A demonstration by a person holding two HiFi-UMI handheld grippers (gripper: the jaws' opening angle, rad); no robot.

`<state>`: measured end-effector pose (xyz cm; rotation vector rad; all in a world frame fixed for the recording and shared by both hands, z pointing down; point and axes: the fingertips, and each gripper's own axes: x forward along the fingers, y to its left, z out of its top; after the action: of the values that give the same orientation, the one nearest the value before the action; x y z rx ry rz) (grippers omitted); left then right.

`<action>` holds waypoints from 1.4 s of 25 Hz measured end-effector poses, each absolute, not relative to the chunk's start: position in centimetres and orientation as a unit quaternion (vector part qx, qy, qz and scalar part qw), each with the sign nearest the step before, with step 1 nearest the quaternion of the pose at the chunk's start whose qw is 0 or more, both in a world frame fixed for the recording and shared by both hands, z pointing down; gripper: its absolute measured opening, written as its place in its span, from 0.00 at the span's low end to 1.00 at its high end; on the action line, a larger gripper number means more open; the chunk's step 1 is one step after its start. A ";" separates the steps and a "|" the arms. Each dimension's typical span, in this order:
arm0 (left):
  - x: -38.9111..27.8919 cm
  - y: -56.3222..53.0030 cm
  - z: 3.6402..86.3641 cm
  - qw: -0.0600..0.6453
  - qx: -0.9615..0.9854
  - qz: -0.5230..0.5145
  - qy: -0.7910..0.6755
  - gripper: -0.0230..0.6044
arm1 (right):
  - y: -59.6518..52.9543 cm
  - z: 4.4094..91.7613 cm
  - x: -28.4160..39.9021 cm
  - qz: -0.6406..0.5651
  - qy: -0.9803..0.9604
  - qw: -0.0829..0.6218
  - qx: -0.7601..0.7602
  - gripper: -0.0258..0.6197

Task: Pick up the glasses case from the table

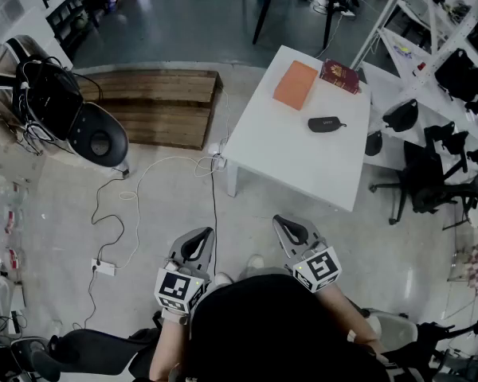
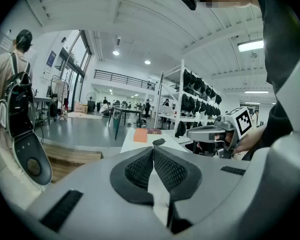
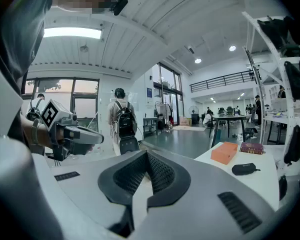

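Glasses case (image 1: 325, 123), black, oval, lying on white bench (image 1: 303, 165); left gripper (image 1: 202, 235) and right gripper (image 1: 286, 224) well apart from it, jaws clenched, empty.

You have nothing legible here; the blue wall poster (image 2: 51, 59) at upper left is too small.

The glasses case (image 1: 325, 123) looks matt, the table (image 1: 295, 153) smooth, the platform (image 1: 151, 106) rough wood.
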<state>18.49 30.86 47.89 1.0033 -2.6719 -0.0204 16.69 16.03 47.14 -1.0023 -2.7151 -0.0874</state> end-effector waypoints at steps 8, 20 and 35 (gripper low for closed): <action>15.2 26.0 48.2 0.147 0.351 0.002 -0.925 0.07 | 10.8 47.9 13.8 -0.017 -0.935 0.126 -0.332 0.08; 10.7 22.7 50.3 0.188 0.338 -0.006 -0.922 0.07 | 6.7 49.6 8.8 0.054 -0.937 0.137 -0.317 0.08; -9.9 28.9 51.3 0.173 0.402 -0.016 -0.899 0.07 | 13.1 50.4 -9.2 0.012 -0.947 0.151 -0.283 0.09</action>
<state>-9.94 28.94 51.34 1.1388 -2.5499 -0.0446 -9.17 13.15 50.41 -0.8135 -2.7186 0.0349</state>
